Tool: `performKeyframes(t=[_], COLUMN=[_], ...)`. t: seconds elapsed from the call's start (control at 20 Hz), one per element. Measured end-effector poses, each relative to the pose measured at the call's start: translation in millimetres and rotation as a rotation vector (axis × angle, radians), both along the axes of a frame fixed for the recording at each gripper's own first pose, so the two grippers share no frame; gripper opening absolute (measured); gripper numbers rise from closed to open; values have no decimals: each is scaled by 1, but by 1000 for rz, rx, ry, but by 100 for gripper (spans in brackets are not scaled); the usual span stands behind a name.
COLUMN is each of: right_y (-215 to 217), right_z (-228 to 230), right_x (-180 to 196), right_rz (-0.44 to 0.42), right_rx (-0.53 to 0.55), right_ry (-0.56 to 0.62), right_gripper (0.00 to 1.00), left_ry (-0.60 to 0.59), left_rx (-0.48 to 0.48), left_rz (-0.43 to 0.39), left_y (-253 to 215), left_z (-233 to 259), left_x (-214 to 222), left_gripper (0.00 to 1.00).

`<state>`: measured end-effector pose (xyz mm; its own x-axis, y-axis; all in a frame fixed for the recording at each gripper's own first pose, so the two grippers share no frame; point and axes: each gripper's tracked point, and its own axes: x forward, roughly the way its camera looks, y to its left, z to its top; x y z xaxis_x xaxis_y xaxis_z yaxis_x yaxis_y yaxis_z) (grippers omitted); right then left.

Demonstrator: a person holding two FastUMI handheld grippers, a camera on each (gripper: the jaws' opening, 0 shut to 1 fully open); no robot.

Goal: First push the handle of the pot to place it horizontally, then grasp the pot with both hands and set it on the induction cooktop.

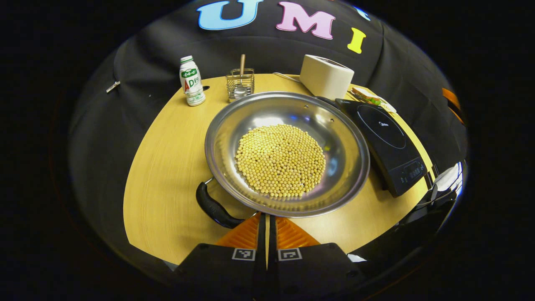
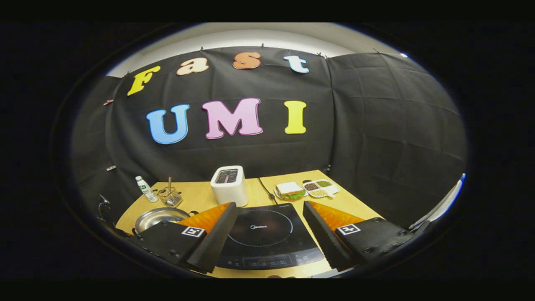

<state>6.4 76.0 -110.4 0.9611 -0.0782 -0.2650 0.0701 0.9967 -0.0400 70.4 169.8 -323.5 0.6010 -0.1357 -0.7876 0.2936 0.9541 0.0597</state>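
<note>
Wooden tabletop (image 1: 167, 167) lies under our left gripper (image 1: 266, 228), its fingers pressed together beside the pot's black handle (image 1: 215, 209); our right gripper (image 2: 267, 228) hangs spread over the induction cooktop (image 2: 263, 234). We judge the handle push is the step in hand. The pot (image 1: 288, 154) of beans sits just left of the cooktop, so next we nudge that handle sideways.

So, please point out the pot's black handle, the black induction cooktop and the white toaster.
Pot's black handle (image 1: 215, 208): left gripper view, middle of the grip.
Black induction cooktop (image 2: 267, 234): right gripper view, glass top inside the ring.
White toaster (image 2: 229, 190): right gripper view, front wall.
</note>
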Motion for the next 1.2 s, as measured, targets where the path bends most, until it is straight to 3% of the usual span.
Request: performKeyframes(t=[0.55,0.85,1.2], right_y=[4,-5,-2], right_z=[1,-5,-23], right_x=[-12,-19,-25], right_rz=[-22,-88,-108], right_rx=[-9,-9,-24], right_ry=[-2,18,69], right_gripper=[99,99,99], left_ry=[-11,-28,-49], left_rx=[9,-62,-62], left_rz=[49,147,167], left_y=[47,72,92], left_z=[3,5,7], left_x=[35,59,89], left_gripper=[5,5,5])
